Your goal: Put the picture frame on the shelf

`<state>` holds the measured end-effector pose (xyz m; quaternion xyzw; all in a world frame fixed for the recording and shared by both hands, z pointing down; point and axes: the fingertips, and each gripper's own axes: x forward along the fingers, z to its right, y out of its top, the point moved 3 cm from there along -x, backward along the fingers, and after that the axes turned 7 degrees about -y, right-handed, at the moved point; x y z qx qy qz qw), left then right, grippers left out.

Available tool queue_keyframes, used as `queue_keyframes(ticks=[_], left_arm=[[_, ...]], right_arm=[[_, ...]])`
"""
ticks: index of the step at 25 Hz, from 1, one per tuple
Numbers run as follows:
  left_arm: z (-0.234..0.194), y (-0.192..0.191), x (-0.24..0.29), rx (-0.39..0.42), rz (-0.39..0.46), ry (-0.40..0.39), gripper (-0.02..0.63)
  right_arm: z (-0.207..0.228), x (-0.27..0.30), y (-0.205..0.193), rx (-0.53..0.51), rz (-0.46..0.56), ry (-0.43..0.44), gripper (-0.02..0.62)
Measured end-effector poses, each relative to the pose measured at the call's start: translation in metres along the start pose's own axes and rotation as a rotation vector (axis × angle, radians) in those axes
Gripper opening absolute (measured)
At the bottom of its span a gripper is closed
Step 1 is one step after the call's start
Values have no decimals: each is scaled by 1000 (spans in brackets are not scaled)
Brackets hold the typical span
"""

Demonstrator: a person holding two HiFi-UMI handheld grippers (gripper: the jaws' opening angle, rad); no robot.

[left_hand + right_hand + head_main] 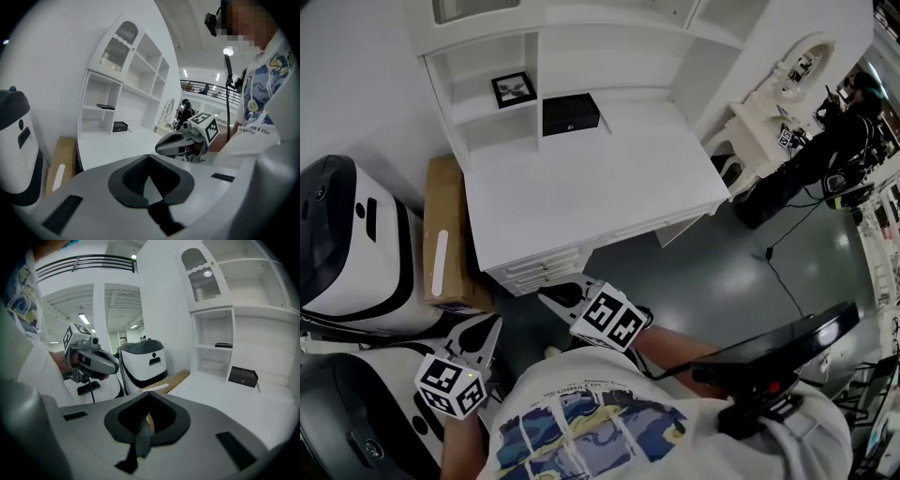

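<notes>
The black picture frame (pixel 514 88) lies on the middle shelf of the left cubby of the white desk hutch (pixel 487 131); it also shows in the left gripper view (pixel 105 107) and the right gripper view (pixel 223 345). My left gripper (pixel 492 324) is low at the left, short of the desk's front edge, shut and empty (pixel 149 185). My right gripper (pixel 551 297) hangs just in front of the desk drawers, also shut with nothing in it (pixel 146 423). Both are far from the frame.
A black box (pixel 570 114) sits on the desk top (pixel 600 178) by the hutch. A cardboard box (pixel 445 234) stands left of the desk, beside white-and-black machines (pixel 347 244). A white dressing table (pixel 787 94) and a person (pixel 839 122) are at the far right.
</notes>
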<state>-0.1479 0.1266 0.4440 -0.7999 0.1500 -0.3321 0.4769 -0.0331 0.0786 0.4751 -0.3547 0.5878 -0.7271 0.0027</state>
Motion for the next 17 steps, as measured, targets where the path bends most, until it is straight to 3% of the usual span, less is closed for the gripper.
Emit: queue_keyframes(ticks=[11, 17], left_arm=[[-13, 15, 32, -4, -24, -14, 12], [-8, 24, 72, -6, -70, -95, 12]], right_arm=[[36, 3, -1, 13, -2, -7, 25], [62, -22, -15, 95, -27, -60, 25]])
